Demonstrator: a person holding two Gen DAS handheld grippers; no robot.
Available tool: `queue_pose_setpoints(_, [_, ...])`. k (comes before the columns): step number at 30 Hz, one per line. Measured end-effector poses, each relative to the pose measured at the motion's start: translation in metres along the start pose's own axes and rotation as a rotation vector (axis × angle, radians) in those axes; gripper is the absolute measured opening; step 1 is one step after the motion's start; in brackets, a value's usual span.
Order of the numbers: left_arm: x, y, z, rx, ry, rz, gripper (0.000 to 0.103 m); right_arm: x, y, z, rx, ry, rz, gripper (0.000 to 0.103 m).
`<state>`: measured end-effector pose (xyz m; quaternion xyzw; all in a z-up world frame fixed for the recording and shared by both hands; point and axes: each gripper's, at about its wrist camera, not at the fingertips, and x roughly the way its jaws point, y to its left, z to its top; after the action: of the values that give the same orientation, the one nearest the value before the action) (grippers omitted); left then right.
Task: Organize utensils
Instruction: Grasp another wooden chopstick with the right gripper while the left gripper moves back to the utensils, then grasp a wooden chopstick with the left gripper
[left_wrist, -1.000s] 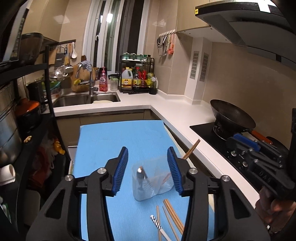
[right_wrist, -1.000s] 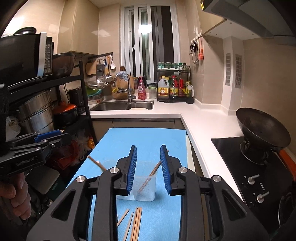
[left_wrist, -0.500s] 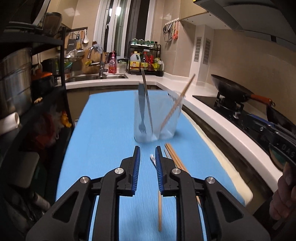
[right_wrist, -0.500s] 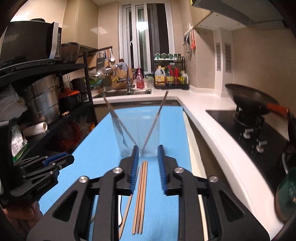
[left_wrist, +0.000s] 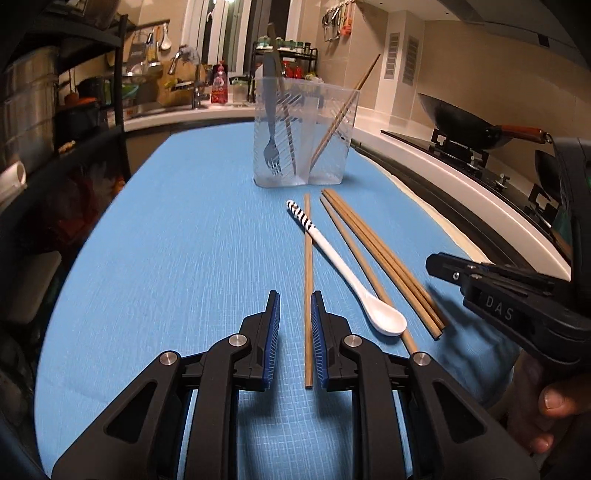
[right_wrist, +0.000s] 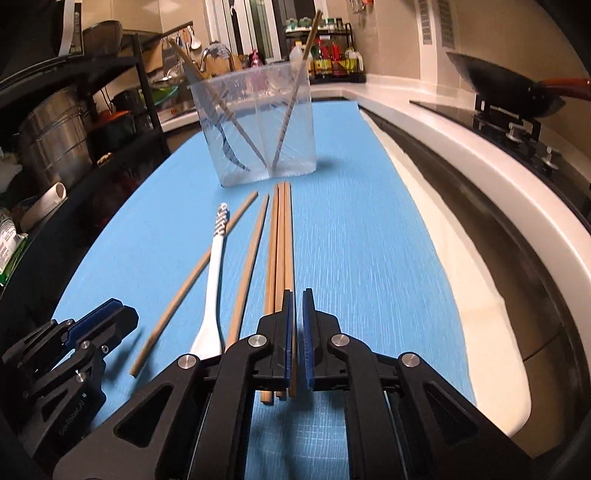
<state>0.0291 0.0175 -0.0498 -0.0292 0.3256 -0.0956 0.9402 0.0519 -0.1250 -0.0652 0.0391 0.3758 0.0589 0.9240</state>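
Right tongs (right_wrist: 298, 301) apparently pinch chopstick (right_wrist: 290, 236)

Beige tiled walls (left_wrist: 458, 62), a white counter (right_wrist: 461, 147) wrapping the corner, a black shelving rack (left_wrist: 118, 74), dark window (left_wrist: 218, 33) behind the sink

left gripper (left_wrist: 294, 325): now low over the blue mat (left_wrist: 184, 258), jaws narrowed from wide around a single chopstick (left_wrist: 307, 280), not clamped | right gripper (right_wrist: 297, 336): down too, jaws closed from apart onto the rightmost bundle chopstick (right_wrist: 289, 236) | clear holder (left_wrist: 304, 136): shifted to 12 o'clock
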Motion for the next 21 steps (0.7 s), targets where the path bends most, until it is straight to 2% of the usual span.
queue_pose_setpoints(4, [0.006,-0.002,-0.005,0.008,0.012,-0.008,0.018,0.005,0.003,-0.006,-0.019,0.024,0.016,0.007])
queue_pose_setpoints(12, [0.014,-0.002,-0.012,0.005,0.051,-0.015,0.018,0.010,0.000,-0.008,-0.012,0.054,-0.017,0.009])
queue_pose_setpoints(21, [0.015,-0.007,-0.013,0.030,0.050,0.009,0.018,0.008,0.005,-0.009,-0.045,0.054,-0.035,0.009])
